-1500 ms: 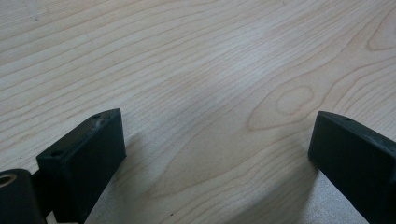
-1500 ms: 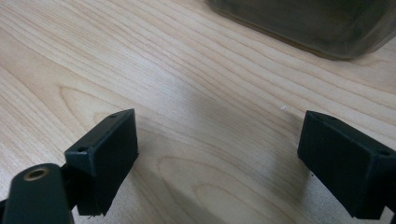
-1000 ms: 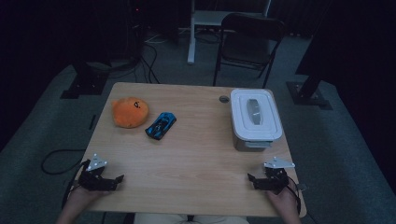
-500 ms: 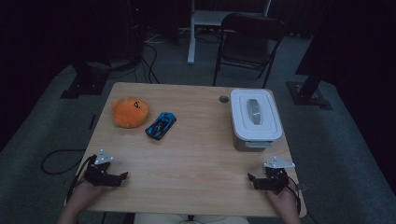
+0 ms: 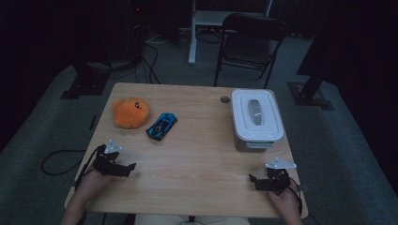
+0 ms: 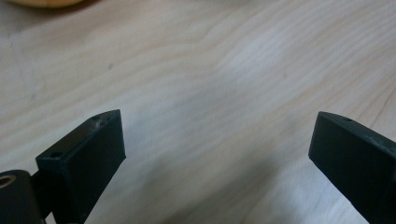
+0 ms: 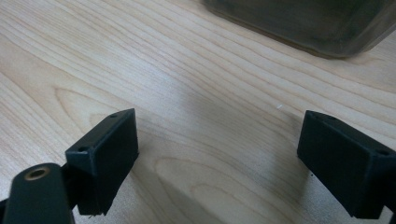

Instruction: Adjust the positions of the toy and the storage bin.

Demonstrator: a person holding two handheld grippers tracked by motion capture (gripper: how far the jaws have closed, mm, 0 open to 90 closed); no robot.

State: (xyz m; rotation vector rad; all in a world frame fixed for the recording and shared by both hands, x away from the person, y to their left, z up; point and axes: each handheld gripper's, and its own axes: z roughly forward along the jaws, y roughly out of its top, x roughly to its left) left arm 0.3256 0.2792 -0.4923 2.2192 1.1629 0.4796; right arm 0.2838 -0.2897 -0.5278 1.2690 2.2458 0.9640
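A: From the high view, where does the work stand?

B: At the very start, I'd judge. The left gripper (image 5: 123, 168) and the right gripper (image 5: 261, 182) both sit low over the near part of the wooden table (image 5: 197, 154), each holding nothing. The blue toy car (image 5: 161, 126) lies ahead of the left gripper and a little to its right, well apart from it, just beside the orange plush toy (image 5: 131, 112). The lidded white container (image 5: 256, 119) stands ahead of the right gripper.

A: And the left gripper view?

B: Jaws spread wide, bare wood grain between them; an orange edge of the plush toy (image 6: 46, 3) shows far ahead.

A: The right gripper view?

B: Jaws parted wide there too, empty, with the container's wall (image 7: 308, 23) ahead and to its right.

A: The next move?

B: Probably a forward reach by the left gripper, jaws kept apart to straddle the car's narrow sides.
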